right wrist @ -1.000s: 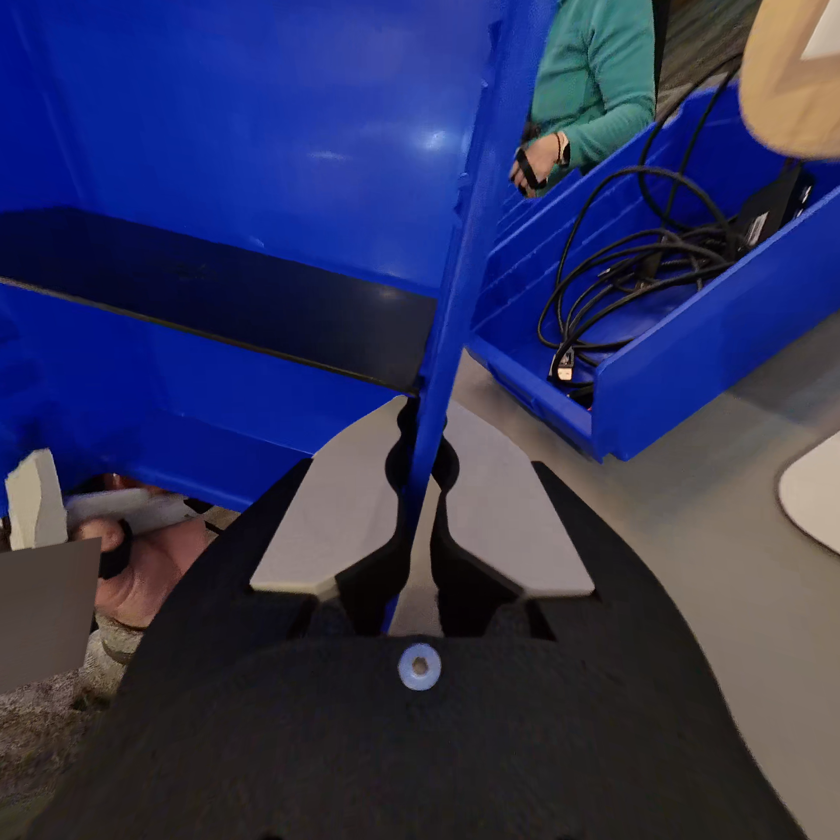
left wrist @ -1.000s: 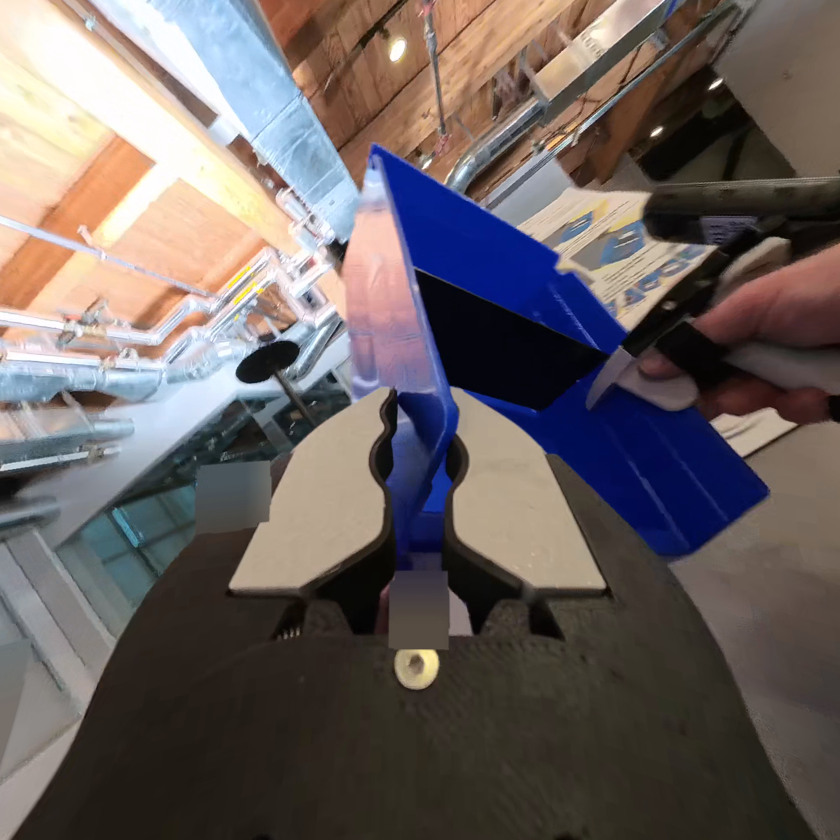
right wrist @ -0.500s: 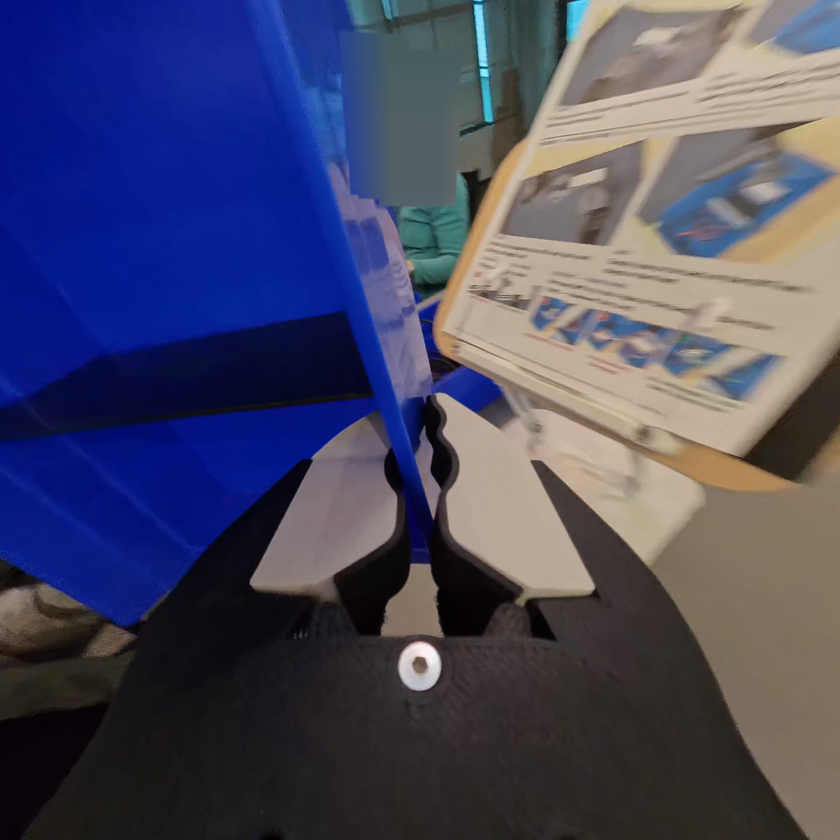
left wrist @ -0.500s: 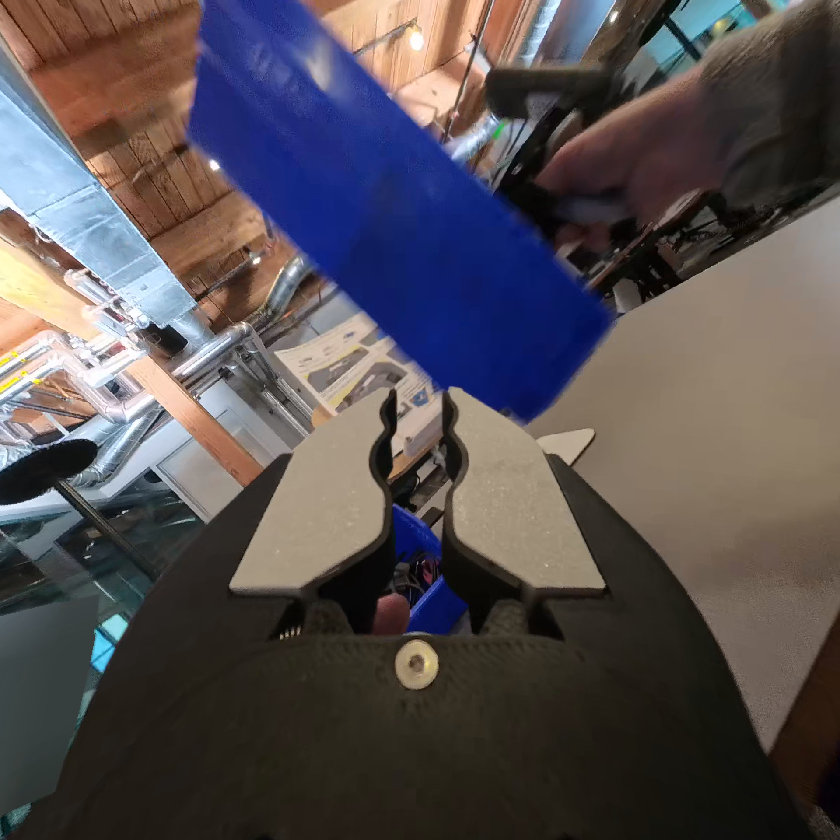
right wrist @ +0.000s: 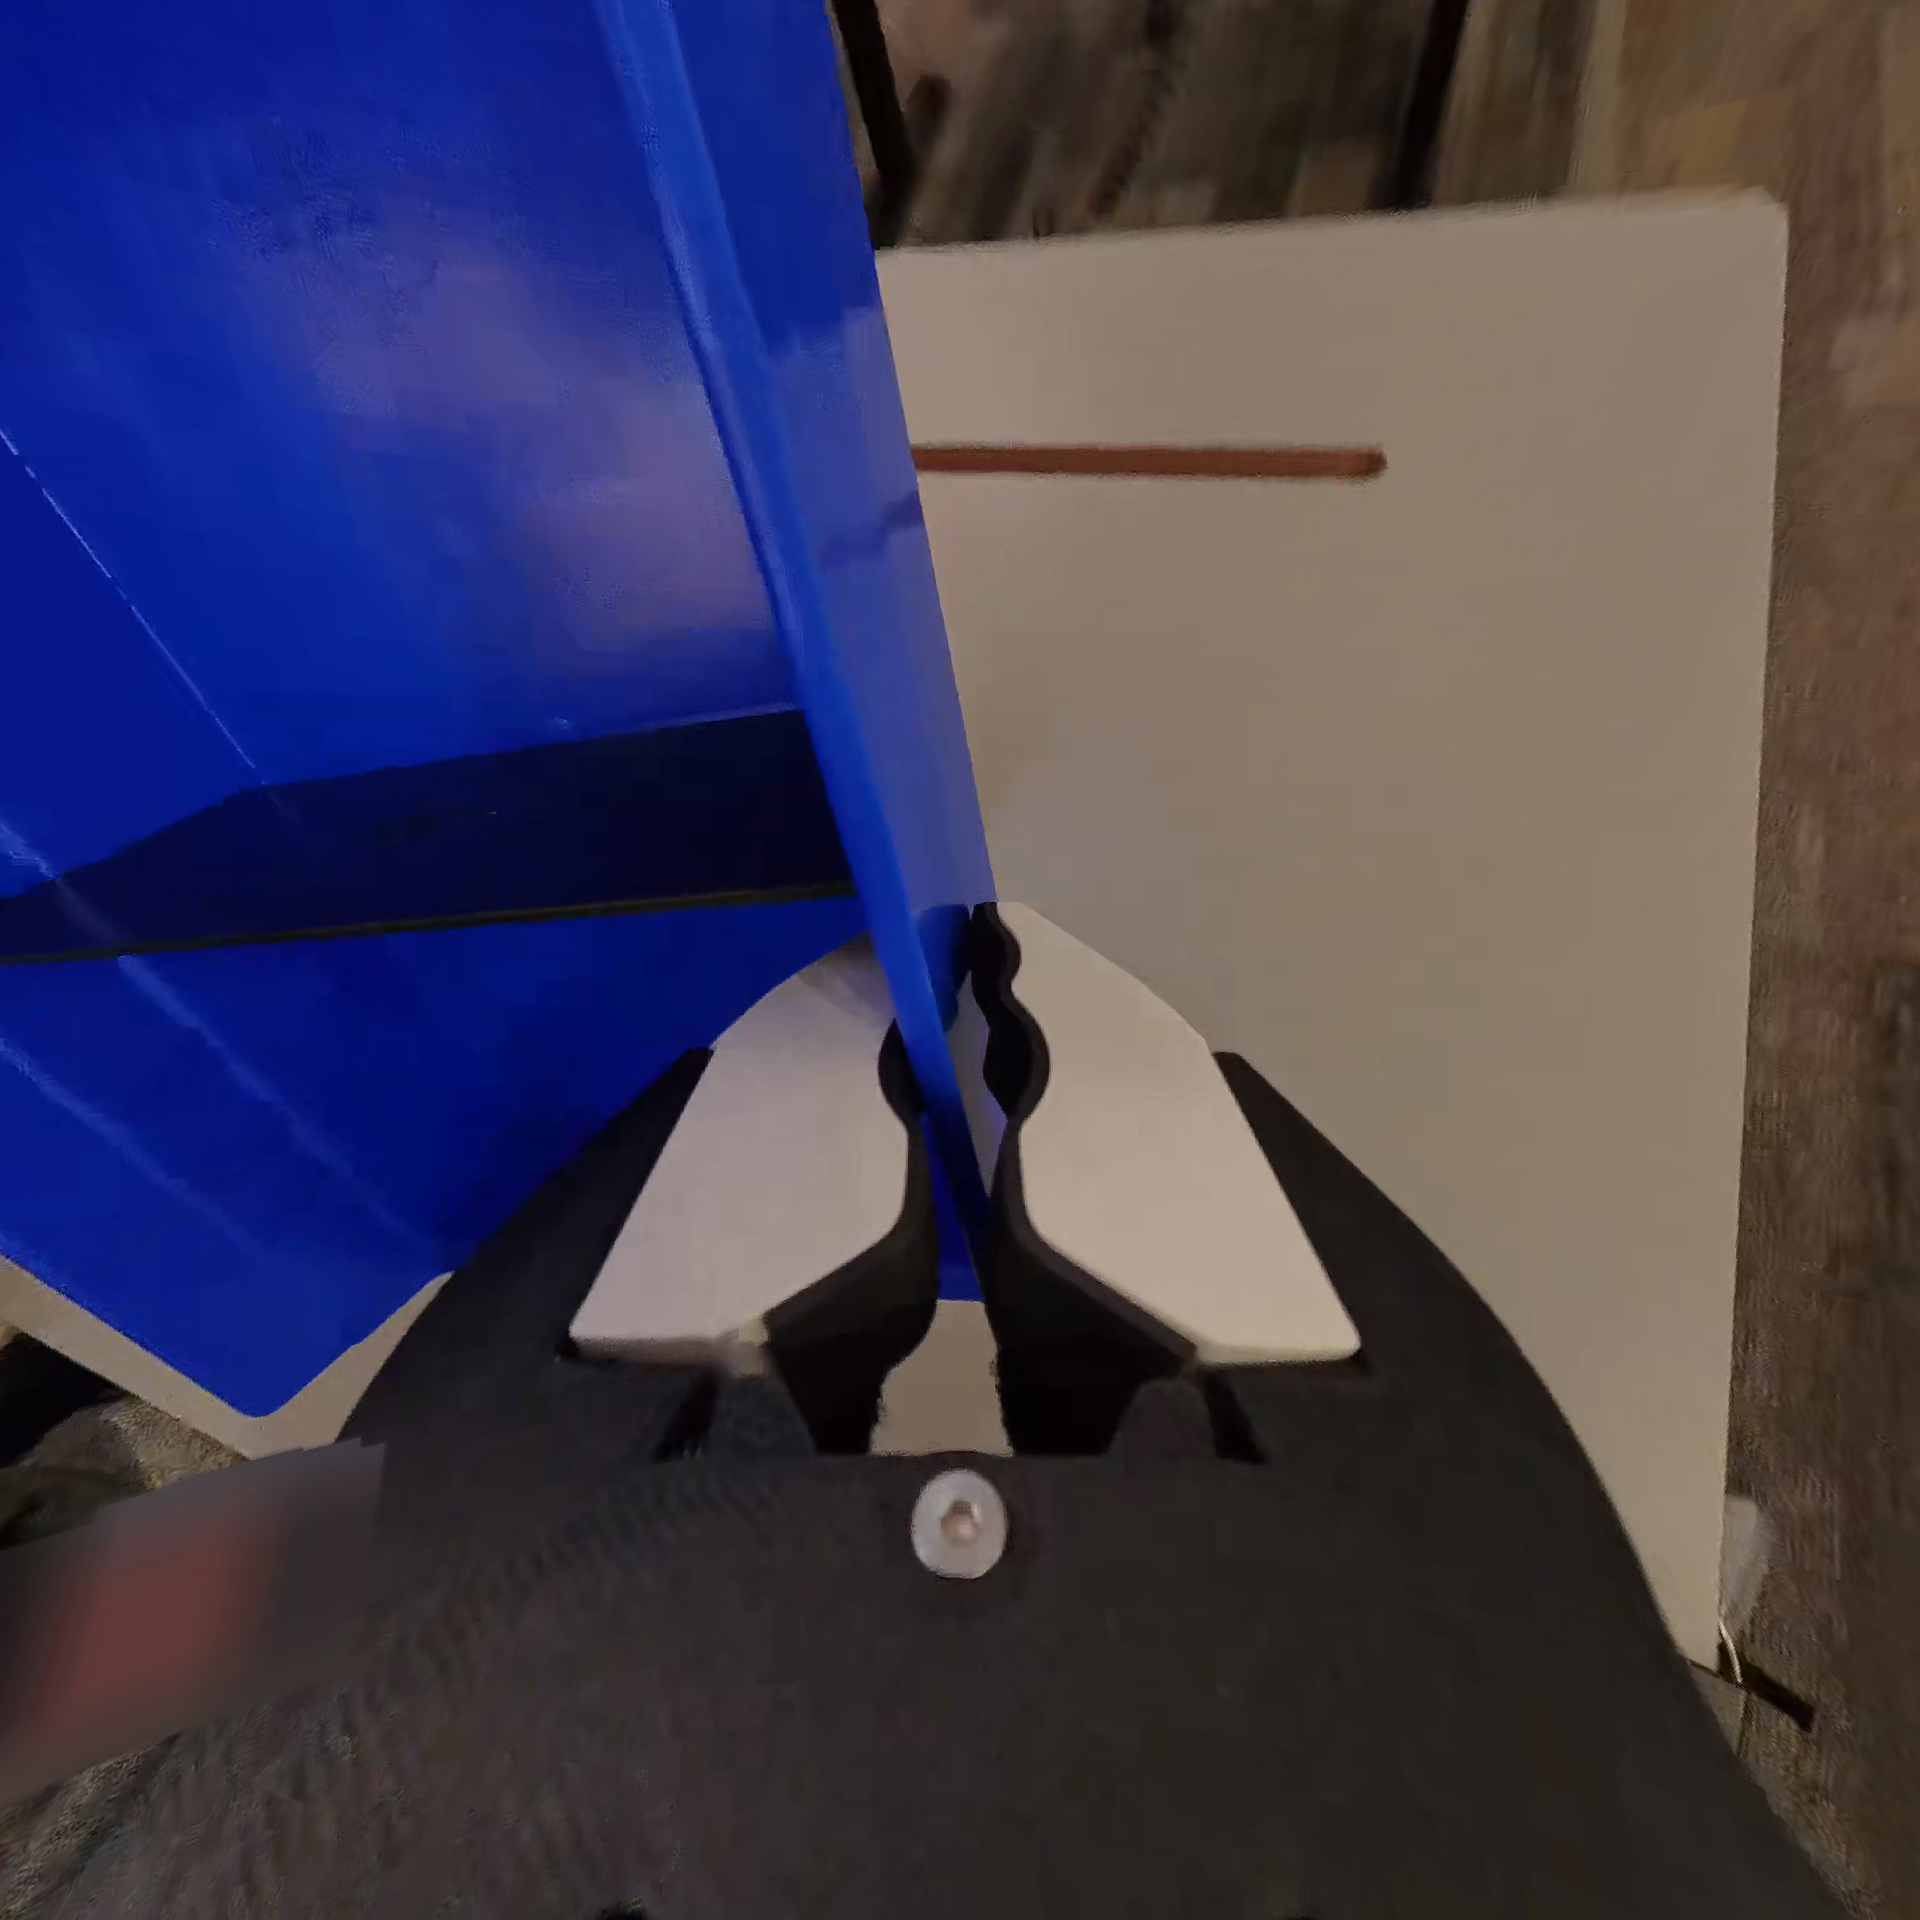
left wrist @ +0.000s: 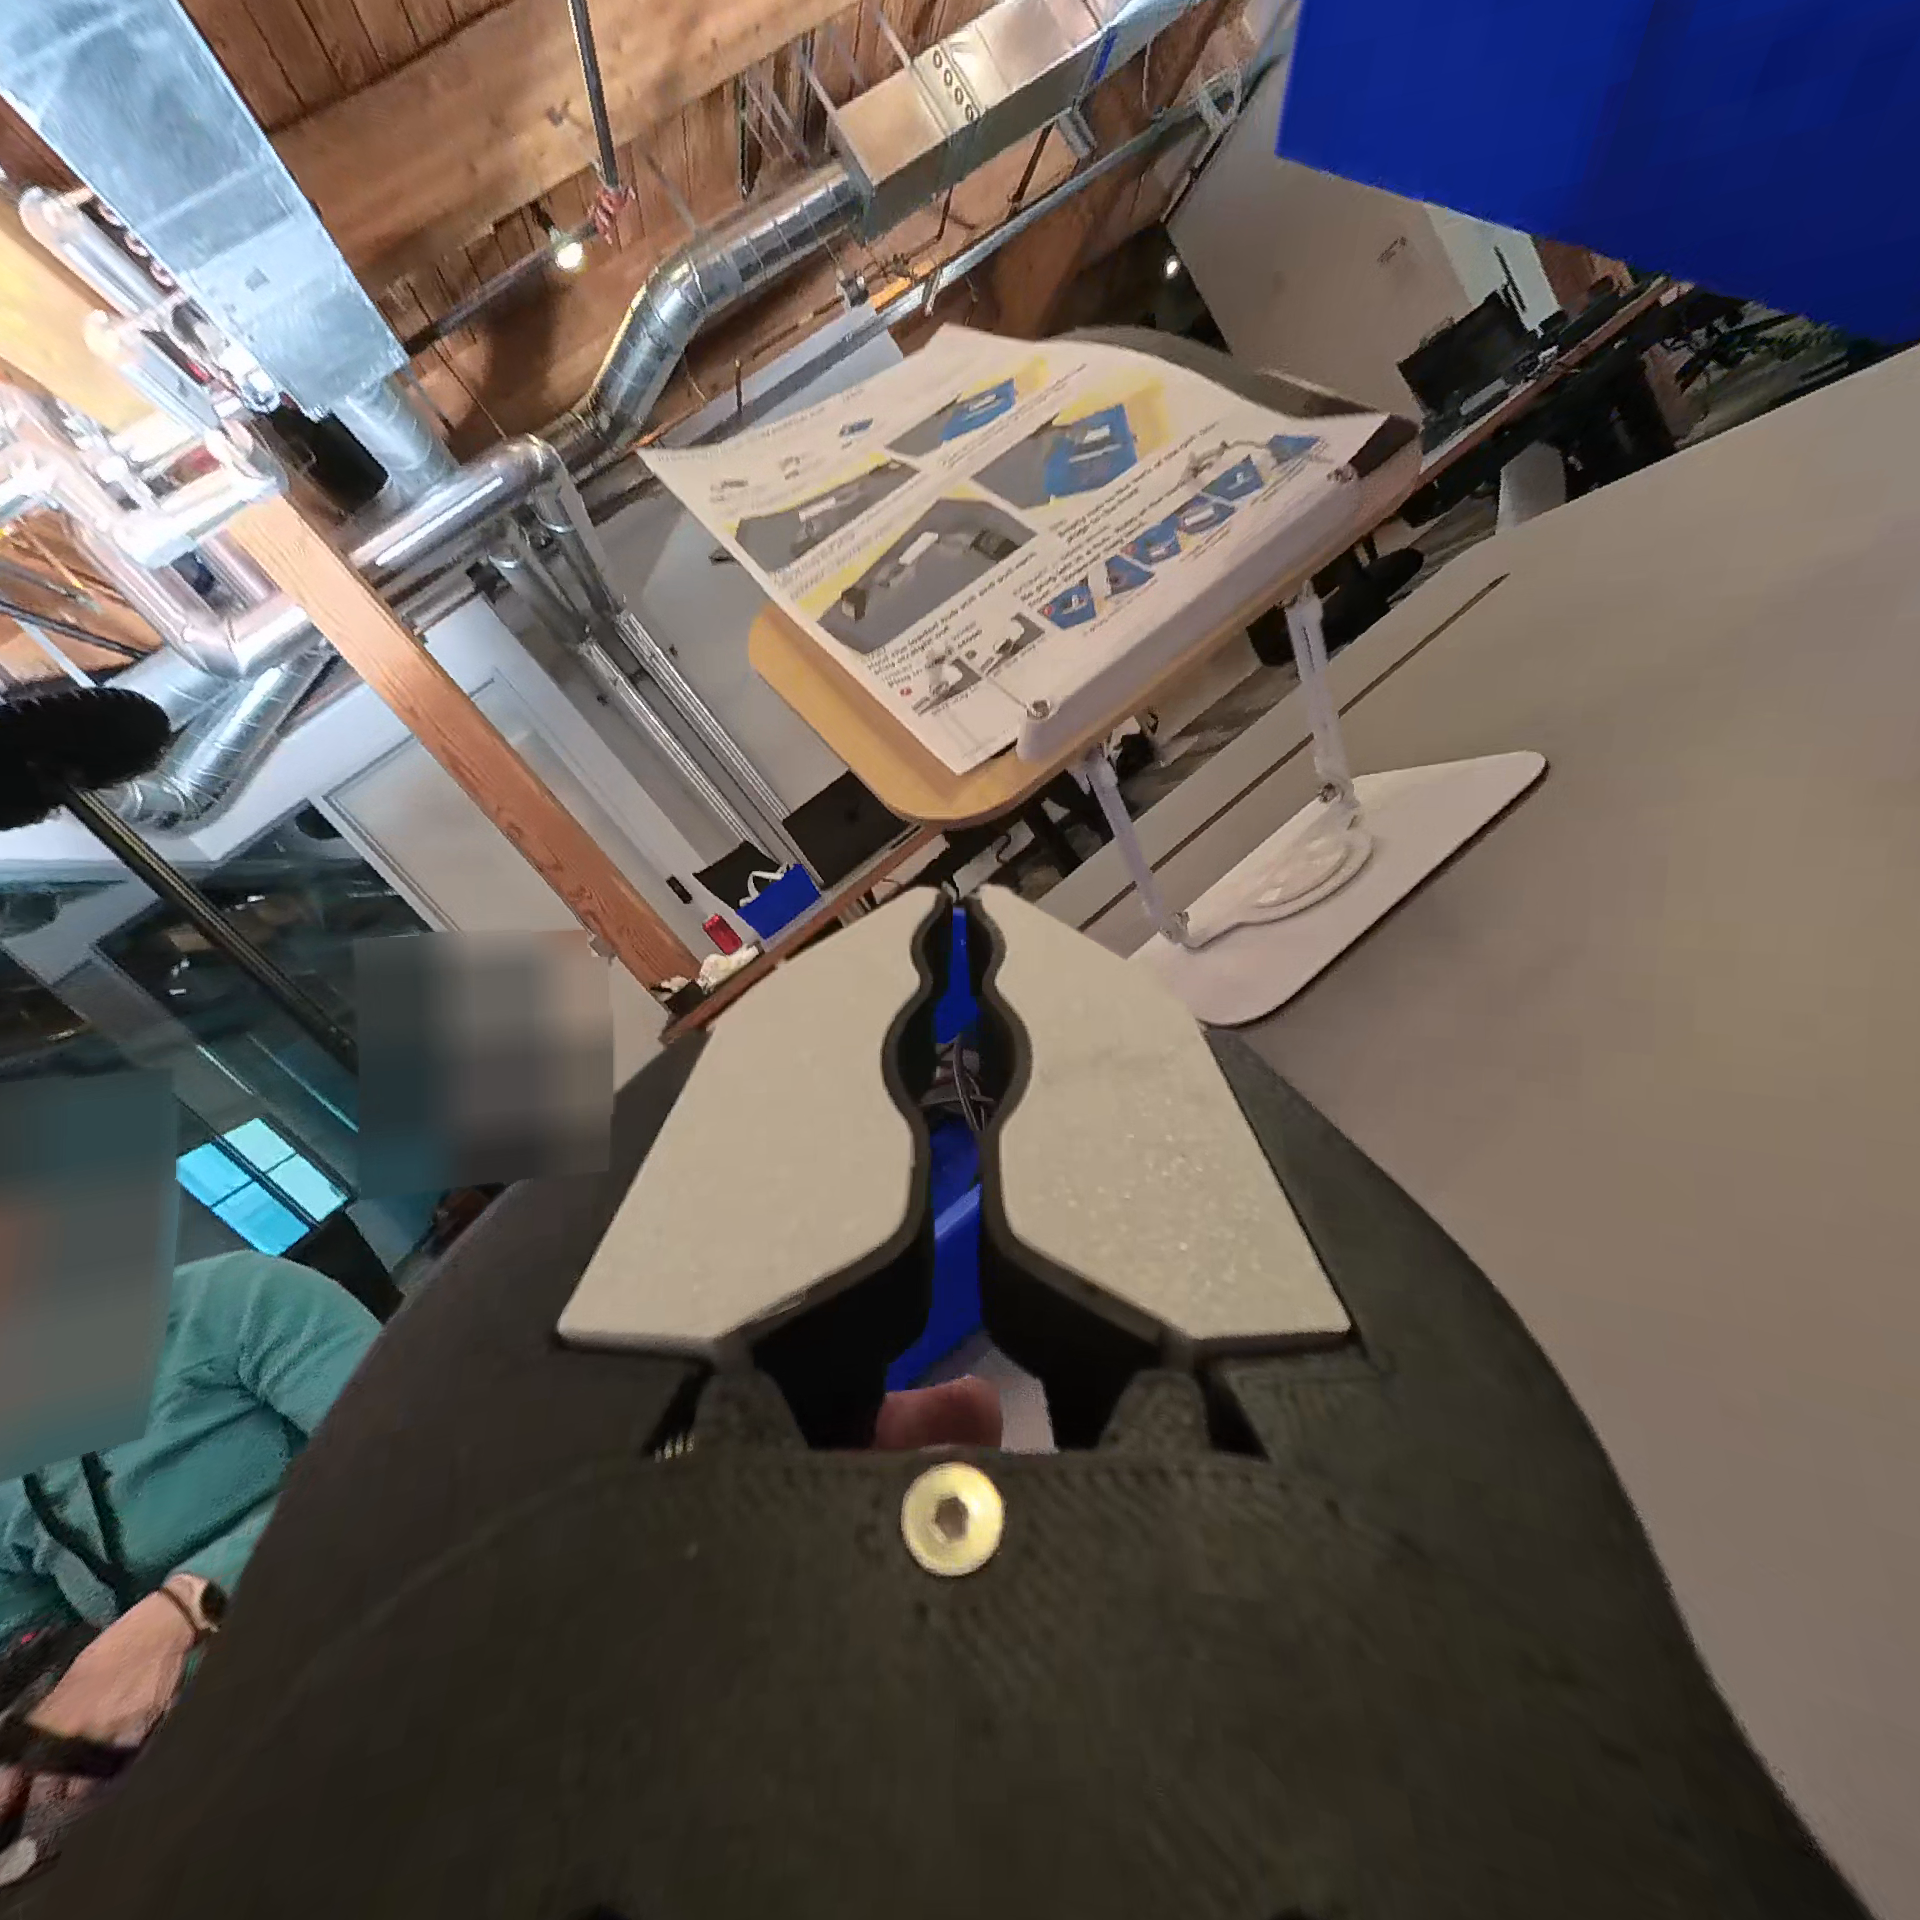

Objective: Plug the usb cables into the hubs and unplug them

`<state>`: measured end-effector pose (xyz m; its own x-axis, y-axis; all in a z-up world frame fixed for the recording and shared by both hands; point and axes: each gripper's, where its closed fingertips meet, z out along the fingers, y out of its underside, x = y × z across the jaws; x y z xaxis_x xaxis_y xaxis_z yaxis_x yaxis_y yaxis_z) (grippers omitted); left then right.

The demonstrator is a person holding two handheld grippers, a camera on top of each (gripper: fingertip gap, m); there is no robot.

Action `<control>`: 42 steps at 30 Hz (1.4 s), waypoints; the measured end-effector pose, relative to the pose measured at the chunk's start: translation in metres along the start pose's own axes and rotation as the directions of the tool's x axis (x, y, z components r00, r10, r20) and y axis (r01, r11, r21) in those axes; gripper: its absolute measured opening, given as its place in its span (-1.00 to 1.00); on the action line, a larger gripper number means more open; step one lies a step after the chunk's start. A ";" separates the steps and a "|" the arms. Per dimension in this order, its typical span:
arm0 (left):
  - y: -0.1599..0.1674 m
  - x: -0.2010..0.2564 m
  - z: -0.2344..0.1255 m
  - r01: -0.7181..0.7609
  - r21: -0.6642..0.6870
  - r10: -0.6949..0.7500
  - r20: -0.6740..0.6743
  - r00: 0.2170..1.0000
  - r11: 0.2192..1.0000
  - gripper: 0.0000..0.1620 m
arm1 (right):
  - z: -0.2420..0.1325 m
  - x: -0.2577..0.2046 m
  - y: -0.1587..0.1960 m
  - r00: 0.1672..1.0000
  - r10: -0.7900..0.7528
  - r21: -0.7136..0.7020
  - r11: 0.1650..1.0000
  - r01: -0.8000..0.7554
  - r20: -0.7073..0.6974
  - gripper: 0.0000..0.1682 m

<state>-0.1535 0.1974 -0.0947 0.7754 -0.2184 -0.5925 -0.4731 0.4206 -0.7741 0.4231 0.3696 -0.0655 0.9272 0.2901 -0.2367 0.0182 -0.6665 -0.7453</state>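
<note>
Our right tool [right wrist: 956, 1039] is clamped on the thin wall of an empty blue bin [right wrist: 416, 520], which tilts up and to the left over the pale table [right wrist: 1351, 727]. Our left tool [left wrist: 961, 935] holds nothing, its jaws nearly together with only a slim gap. Through that gap we glimpse a second blue bin [left wrist: 951, 1226] with dark cables [left wrist: 961, 1075] inside; we cannot make out any hubs. Beyond the left tool a printed sheet [left wrist: 1039, 520] rests on a white stand [left wrist: 1351, 842] on the table [left wrist: 1662, 935], and the lifted bin's corner [left wrist: 1610, 135] shows at upper right.
</note>
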 end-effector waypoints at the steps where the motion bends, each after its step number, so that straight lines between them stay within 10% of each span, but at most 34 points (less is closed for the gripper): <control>1: 0.005 0.001 0.002 0.003 -0.010 -0.003 -0.002 1.000 1.000 -1.00 | 0.009 0.012 0.005 1.000 0.024 -0.032 0.999 -0.025 -0.013 -0.95; 22: 0.049 0.006 0.020 0.024 -0.083 -0.026 -0.018 0.999 0.996 -1.00 | 0.144 0.117 0.057 0.950 0.131 -0.471 0.844 -0.257 -0.283 -0.94; 31: 0.054 -0.007 0.018 0.029 -0.105 -0.027 0.013 1.000 0.994 -0.99 | 0.098 0.091 0.028 0.977 -0.031 -0.276 0.961 -0.030 -0.213 -0.61; 35: 0.063 -0.027 0.014 0.064 -0.137 -0.056 0.062 0.997 0.988 -0.95 | 0.072 0.073 0.068 0.970 -0.083 -0.230 0.973 0.028 -0.229 -0.60; 42: 0.068 -0.052 0.013 0.074 -0.175 -0.056 0.107 0.993 0.982 -0.93 | 0.089 0.077 0.075 0.971 -0.081 -0.138 0.989 0.051 -0.224 -0.94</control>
<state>-0.2203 0.2493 -0.1141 0.8409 -0.1458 -0.5212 -0.4804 0.2424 -0.8429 0.4623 0.4031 -0.1952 0.9827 0.1825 -0.0299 0.1171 -0.7394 -0.6630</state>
